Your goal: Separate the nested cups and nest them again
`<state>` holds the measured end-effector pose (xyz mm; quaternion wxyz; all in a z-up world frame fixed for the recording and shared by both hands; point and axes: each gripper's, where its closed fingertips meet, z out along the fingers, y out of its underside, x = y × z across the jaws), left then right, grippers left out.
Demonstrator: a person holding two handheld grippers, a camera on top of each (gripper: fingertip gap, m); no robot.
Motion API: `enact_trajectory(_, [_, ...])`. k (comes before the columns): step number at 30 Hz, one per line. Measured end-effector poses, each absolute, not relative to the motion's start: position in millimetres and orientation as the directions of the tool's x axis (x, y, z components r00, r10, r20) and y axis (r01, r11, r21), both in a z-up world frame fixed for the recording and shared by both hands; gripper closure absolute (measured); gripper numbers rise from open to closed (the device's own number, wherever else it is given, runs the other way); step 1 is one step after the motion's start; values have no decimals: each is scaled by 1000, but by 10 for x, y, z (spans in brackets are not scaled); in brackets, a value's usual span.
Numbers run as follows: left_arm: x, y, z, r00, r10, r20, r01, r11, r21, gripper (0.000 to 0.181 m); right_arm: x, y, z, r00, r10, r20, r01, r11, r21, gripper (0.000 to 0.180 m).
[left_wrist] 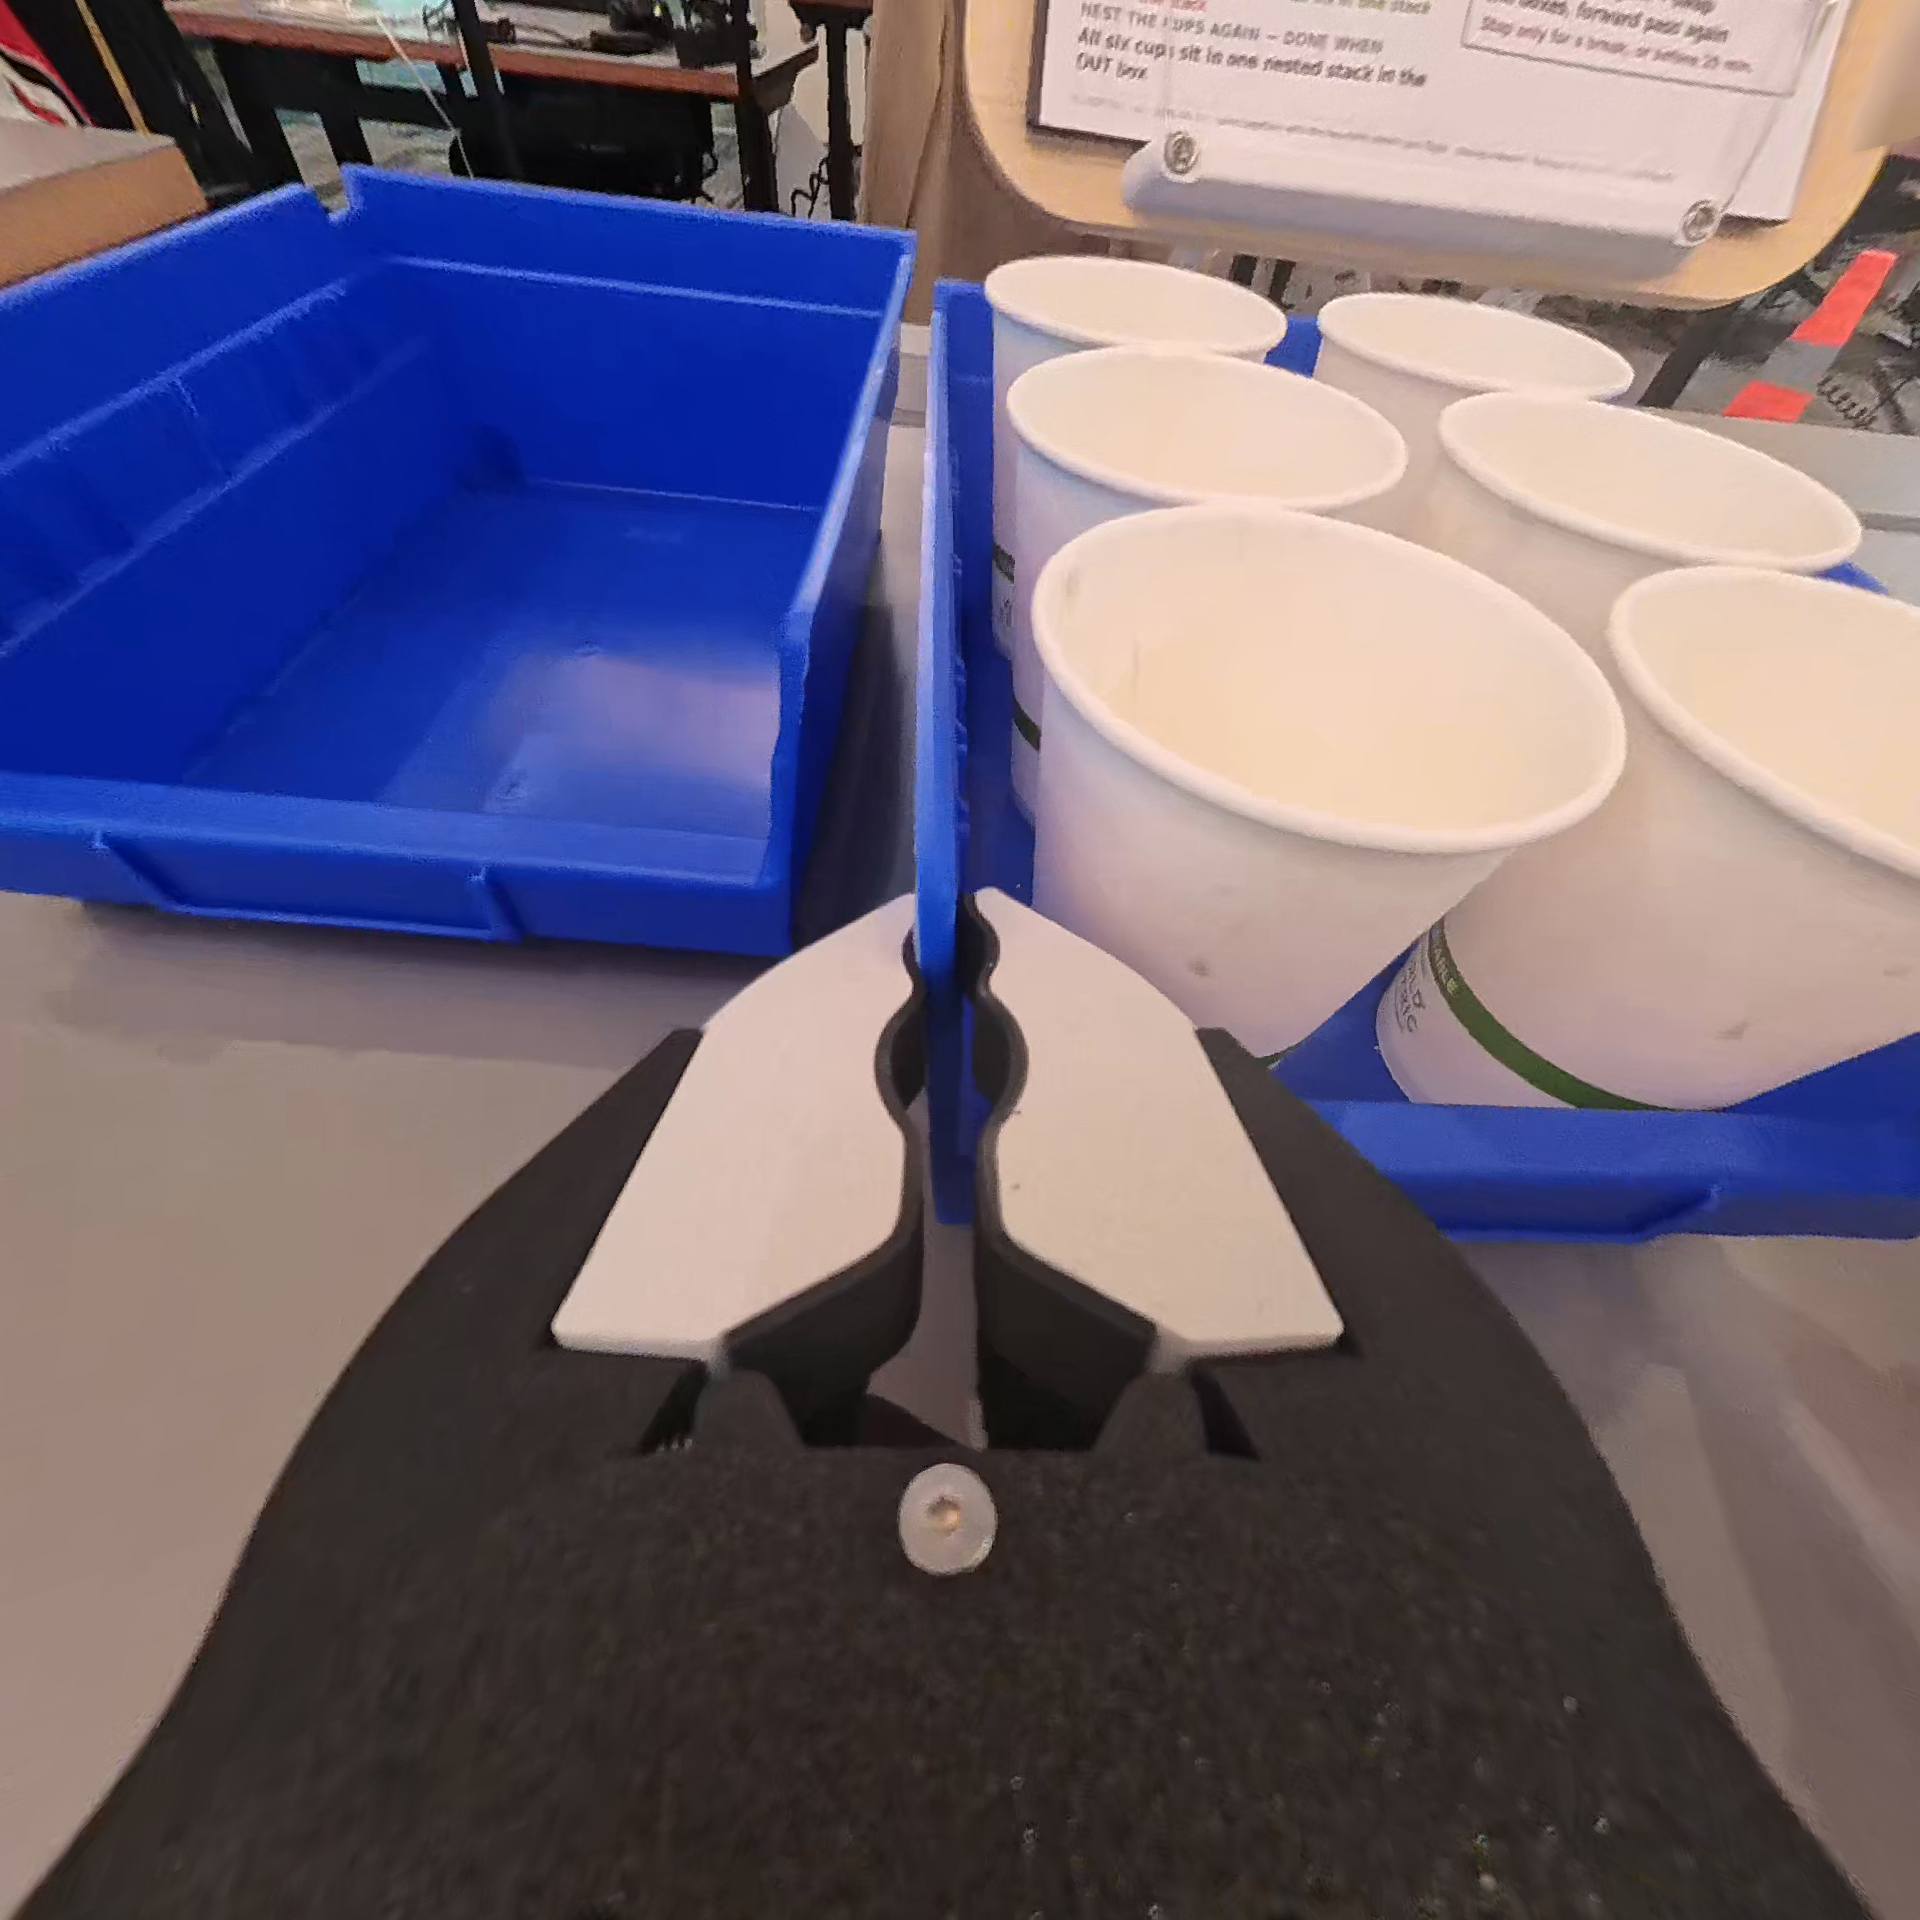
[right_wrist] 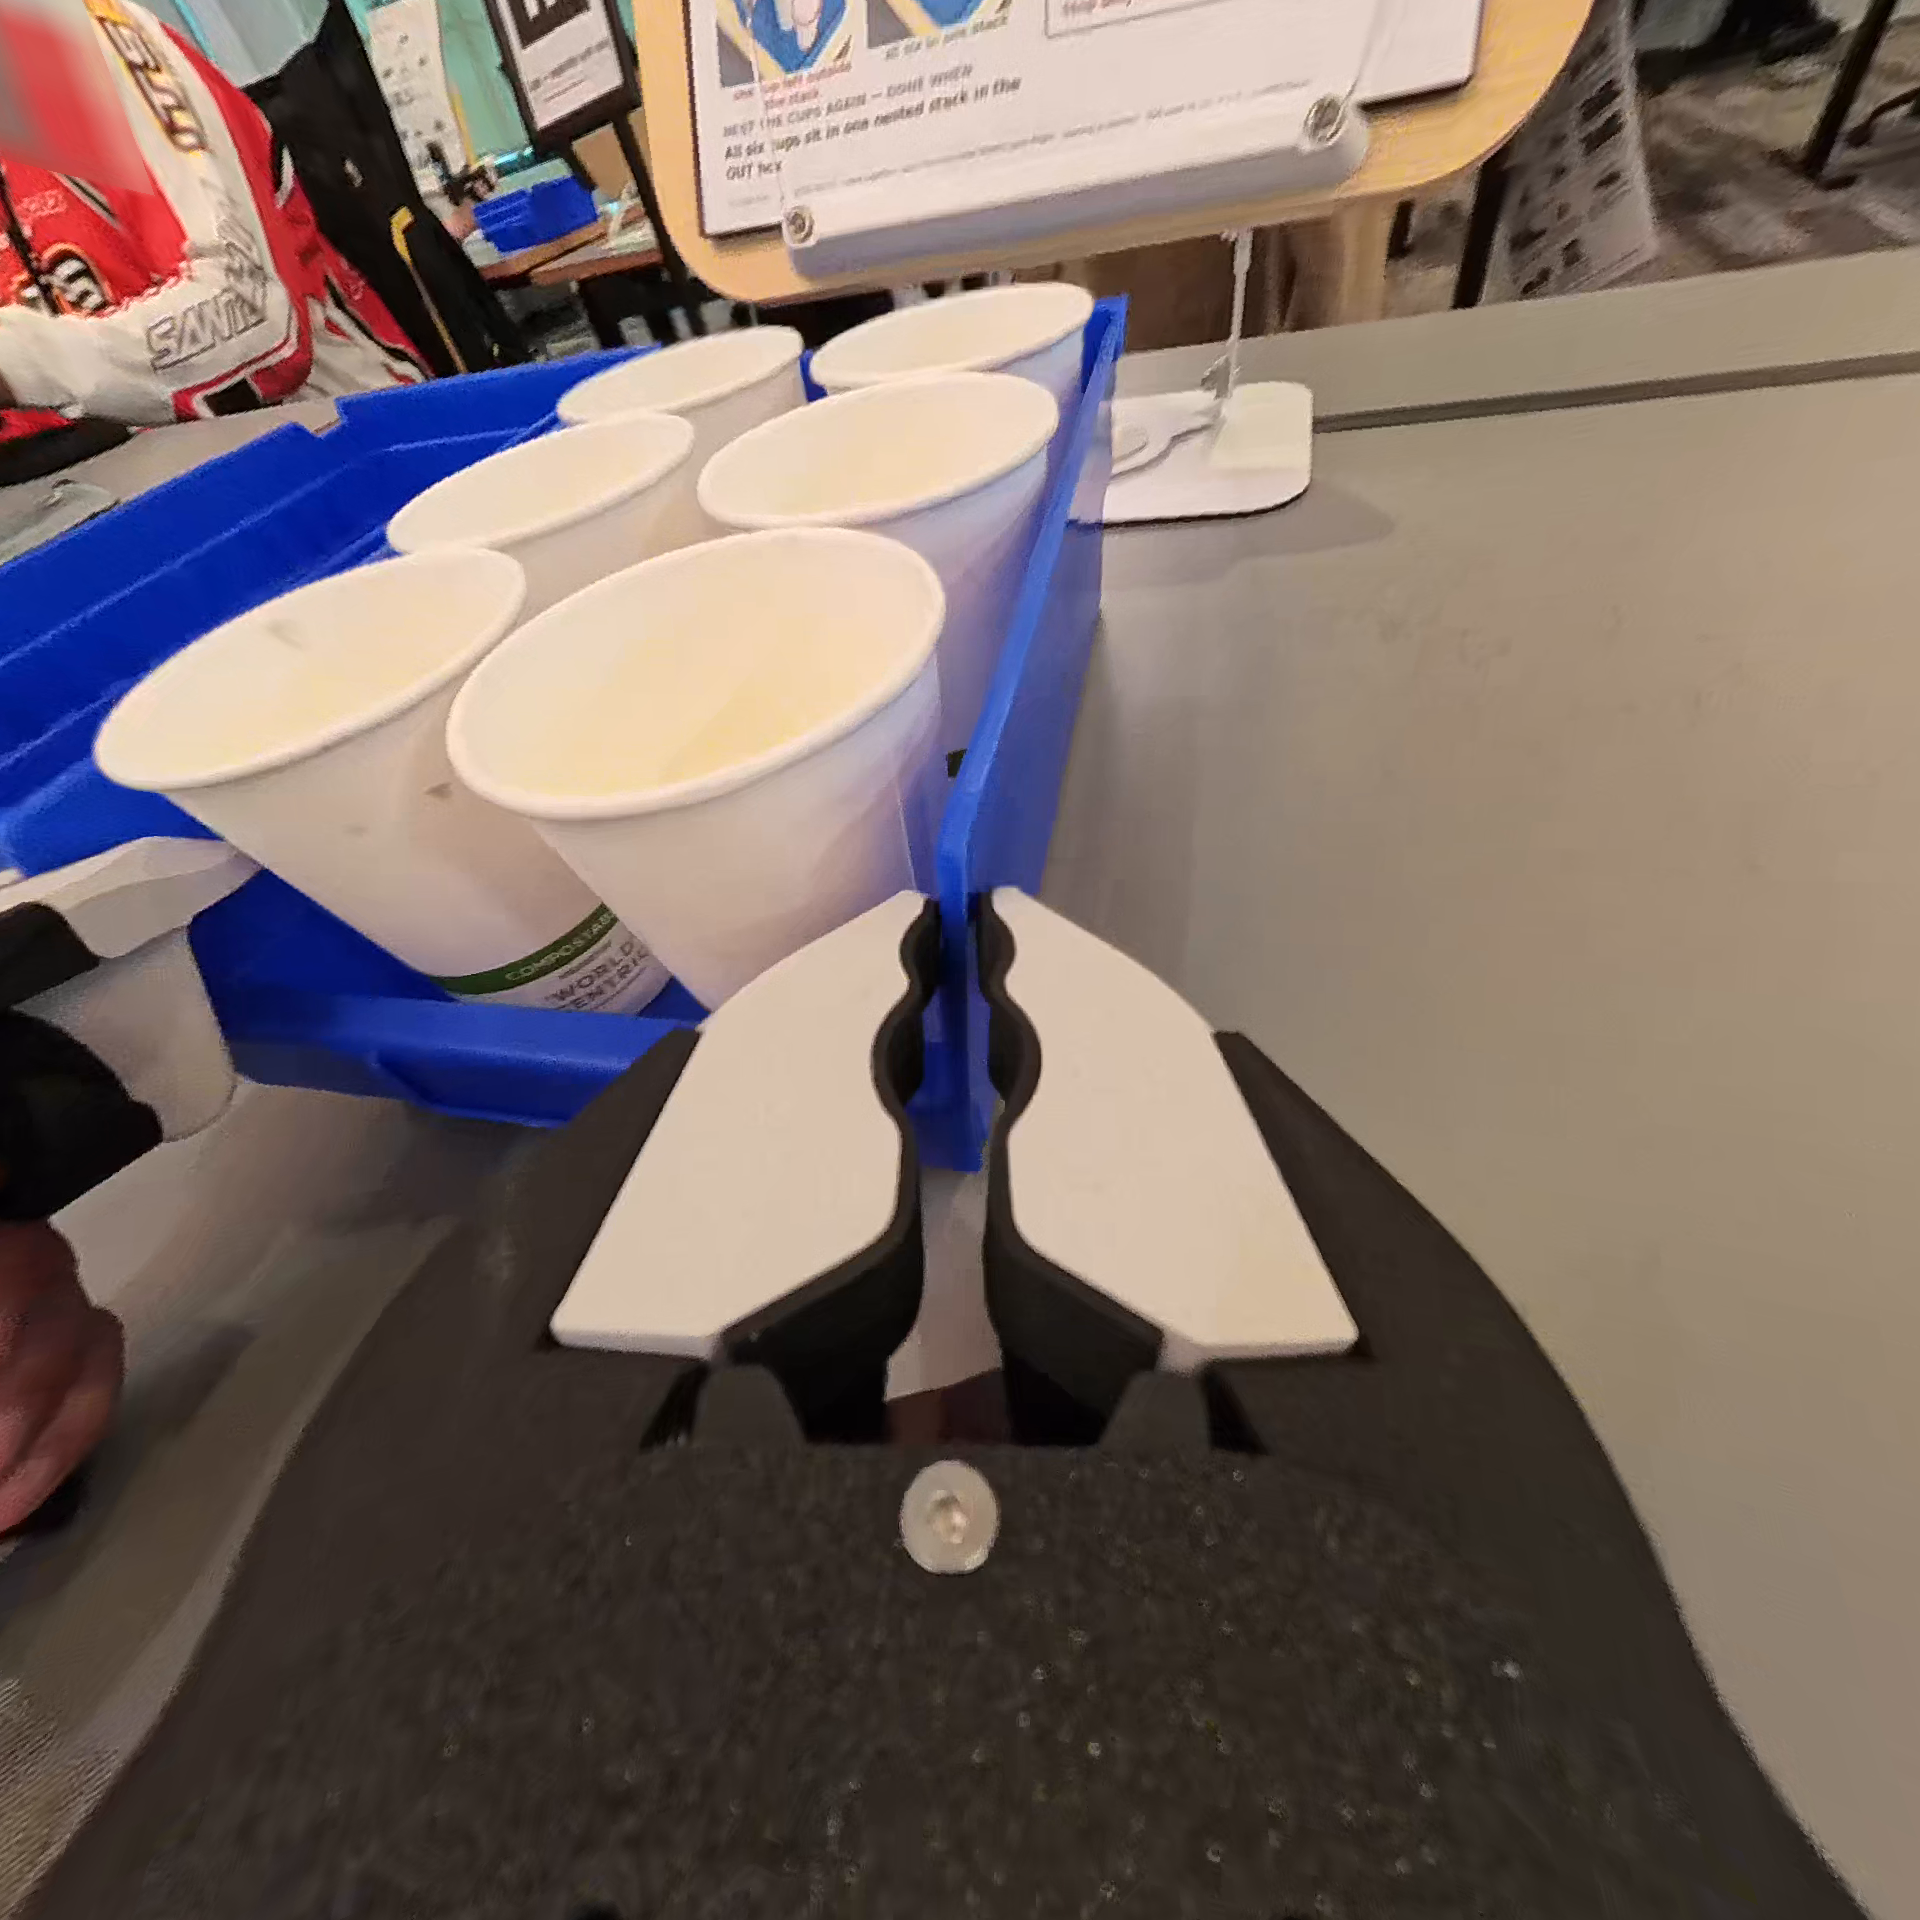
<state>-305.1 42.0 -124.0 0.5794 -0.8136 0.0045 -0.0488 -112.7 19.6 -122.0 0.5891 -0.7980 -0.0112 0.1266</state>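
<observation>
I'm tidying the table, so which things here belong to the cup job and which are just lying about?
In the job:
six white paper cups standing apart in the blue plastic bin
empty blue plastic bin
left gripper and right gripper, each pinching a bin wall

Lying about:
wooden instruction board
white stand base

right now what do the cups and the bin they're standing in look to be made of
Cups: white paper, matte, going by the thin rolled rims and a printed green band low on one.
Bin holding them: blue moulded plastic, likely rigid, slight sheen, thin walls. Both grippers, left and right, are shut on those walls.
</observation>
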Motion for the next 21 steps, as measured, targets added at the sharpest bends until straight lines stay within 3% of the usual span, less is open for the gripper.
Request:
enact_trajectory(1, [-3042, 412, -1251, 994, -71, 81, 53, -337, -940, 167, -1132, 183, -1213, 960, 185, -211, -148, -306, -940, 169])
enact_trajectory(3, [-2995, 334, -1278, 989, -119, 86, 36, -368, -929, 124, -1135, 107, -1206, 942, 230, -243, -164, -318, -934, 151])
enact_trajectory(4, [-2986, 252, -1309, 985, -147, 88, 22, -398, -917, 116, -1113, 52, -1206, 937, 242, -253, -167, -326, -930, 145])
enact_trajectory(8, [-3162, -268, -1389, 966, -225, 128, 13, -452, -892, 113, -1014, -333, -1079, 899, 356, -256, -167, -262, -951, 138])
enact_trajectory(12, [-3890, -453, -1285, 988, -129, 86, 27, -402, -915, 123, -1030, -543, -947, 862, 445, -242, -169, -198, -966, 146])
enact_trajectory(17, [-5061, 216, -1134, 994, 59, -91, -58, -417, -907, 126, -1271, -651, -912, 828, 520, -211, -127, -194, -973, 148])
enact_trajectory(21, [-5304, 833, -1134, 999, 26, -22, -8, -453, -892, 111, -1464, -664, -1054, 823, 554, -127, -11, -206, -978, 148])
